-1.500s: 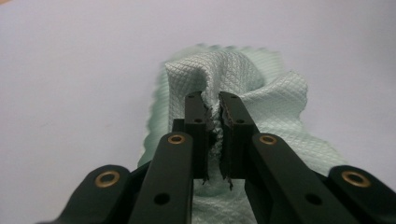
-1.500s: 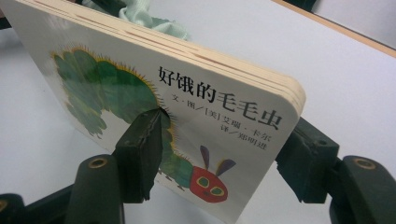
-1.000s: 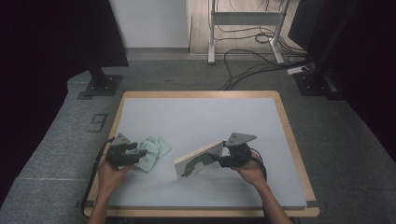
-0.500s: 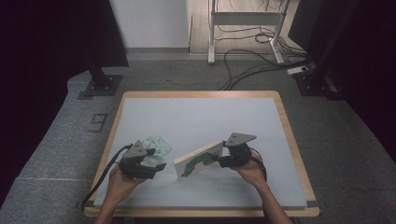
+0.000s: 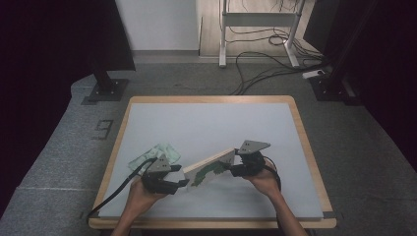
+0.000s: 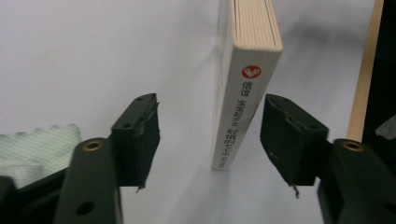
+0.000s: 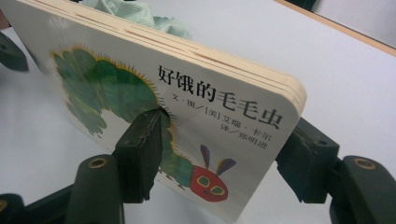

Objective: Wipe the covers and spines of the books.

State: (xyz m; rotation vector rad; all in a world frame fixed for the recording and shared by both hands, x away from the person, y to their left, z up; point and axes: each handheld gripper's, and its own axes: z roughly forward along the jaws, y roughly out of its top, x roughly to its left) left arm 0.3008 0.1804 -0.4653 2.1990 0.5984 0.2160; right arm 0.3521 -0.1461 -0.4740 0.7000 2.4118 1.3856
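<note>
Left gripper view: the thick white caterpillar board book's (image 6: pixel 243 88) spine stands between the left gripper's (image 6: pixel 210 135) spread jaws; the right gripper (image 7: pixel 219 154) clamps its cover.

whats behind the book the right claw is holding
A crumpled green cloth peeks over the book top edge; most of the cloth is hidden by the book.

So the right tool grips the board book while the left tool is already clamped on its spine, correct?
Not quite. The left tool is open, its jaws standing either side of the board book without touching, as the left gripper view shows. The right tool does grip it.
</note>
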